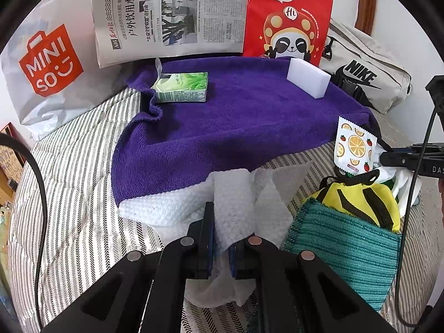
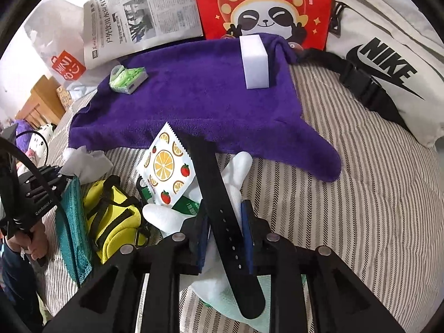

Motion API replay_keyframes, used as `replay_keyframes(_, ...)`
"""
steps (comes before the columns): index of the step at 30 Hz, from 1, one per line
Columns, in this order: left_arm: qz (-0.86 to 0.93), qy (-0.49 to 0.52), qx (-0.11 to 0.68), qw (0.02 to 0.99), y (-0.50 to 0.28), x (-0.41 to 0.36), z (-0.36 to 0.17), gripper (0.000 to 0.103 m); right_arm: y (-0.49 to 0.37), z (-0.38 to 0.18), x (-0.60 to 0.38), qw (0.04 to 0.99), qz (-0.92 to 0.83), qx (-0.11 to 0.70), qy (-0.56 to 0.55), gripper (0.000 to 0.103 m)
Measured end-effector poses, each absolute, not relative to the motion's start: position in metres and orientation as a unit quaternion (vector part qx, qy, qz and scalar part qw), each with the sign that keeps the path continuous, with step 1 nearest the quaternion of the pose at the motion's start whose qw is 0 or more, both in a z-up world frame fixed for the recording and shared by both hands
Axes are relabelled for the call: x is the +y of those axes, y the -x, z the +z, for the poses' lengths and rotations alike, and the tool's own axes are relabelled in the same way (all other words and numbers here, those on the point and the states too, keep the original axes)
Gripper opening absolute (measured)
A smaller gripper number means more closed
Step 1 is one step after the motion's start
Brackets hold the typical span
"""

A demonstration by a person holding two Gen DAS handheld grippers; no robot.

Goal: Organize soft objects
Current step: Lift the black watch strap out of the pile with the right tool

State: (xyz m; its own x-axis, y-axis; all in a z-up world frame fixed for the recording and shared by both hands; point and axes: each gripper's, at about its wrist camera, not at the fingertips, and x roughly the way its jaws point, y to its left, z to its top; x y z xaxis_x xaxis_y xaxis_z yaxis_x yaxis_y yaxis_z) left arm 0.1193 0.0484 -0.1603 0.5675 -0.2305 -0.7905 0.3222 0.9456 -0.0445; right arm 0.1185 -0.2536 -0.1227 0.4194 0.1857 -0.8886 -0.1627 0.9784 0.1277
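My left gripper (image 1: 222,252) is shut on a white dimpled cloth (image 1: 236,202) that lies over the near edge of a purple towel (image 1: 236,127). My right gripper (image 2: 226,236) is shut on a black watch strap (image 2: 219,183), which runs upward between the pads. Under the strap lie a white glove (image 2: 163,216) and a fruit-print sachet (image 2: 168,166). A yellow pouch (image 2: 111,213) and a teal cloth (image 2: 73,222) sit to the left. On the purple towel (image 2: 194,97) rest a white sponge block (image 2: 255,63) and a green tissue pack (image 2: 128,79).
A striped bed cover (image 2: 347,194) lies under everything. Along the back stand a Miniso bag (image 1: 47,63), a newspaper (image 1: 172,14), a red panda bag (image 1: 288,19) and a grey Nike bag (image 1: 360,75). A hand (image 2: 30,247) holds the left gripper's handle at the left edge.
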Motion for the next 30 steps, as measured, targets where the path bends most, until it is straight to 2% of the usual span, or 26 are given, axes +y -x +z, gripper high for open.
replay_keyframes(5, -0.156, -0.053, 0.438, 0.884, -0.119, 0.049, -0.16, 0.008, -0.116, -0.121, -0.254, 0.842, 0.11, 0.529, -0.014, 0.022)
replay_keyframes(13, -0.157, -0.053, 0.438, 0.884, -0.12, 0.049, -0.16, 0.008, -0.111, -0.124, -0.255, 0.839, 0.084, 0.537, 0.019, 0.028)
replay_keyframes(17, -0.156, -0.053, 0.438, 0.884, -0.12, 0.049, -0.16, 0.008, -0.106, -0.116, -0.255, 0.852, 0.065, 0.518, 0.045, 0.042)
replay_keyframes(19, -0.157, -0.053, 0.438, 0.884, -0.12, 0.049, -0.16, 0.008, -0.104, -0.113, -0.254, 0.856, 0.074, 0.509, 0.052, 0.042)
replay_keyframes(20, -0.157, -0.053, 0.438, 0.884, -0.12, 0.049, -0.16, 0.008, -0.104, -0.113, -0.253, 0.856, 0.08, 0.509, 0.05, 0.041)
replay_keyframes(23, -0.157, -0.052, 0.438, 0.884, -0.12, 0.049, -0.16, 0.008, -0.106, -0.119, -0.25, 0.848, 0.09, 0.519, 0.054, 0.024)
replay_keyframes(27, -0.157, -0.052, 0.438, 0.884, -0.12, 0.049, -0.16, 0.008, -0.107, -0.126, -0.245, 0.845, 0.084, 0.523, 0.072, 0.023)
replay_keyframes(30, -0.157, -0.052, 0.438, 0.884, -0.12, 0.049, -0.16, 0.008, -0.106, -0.124, -0.248, 0.848, 0.089, 0.52, 0.059, 0.016)
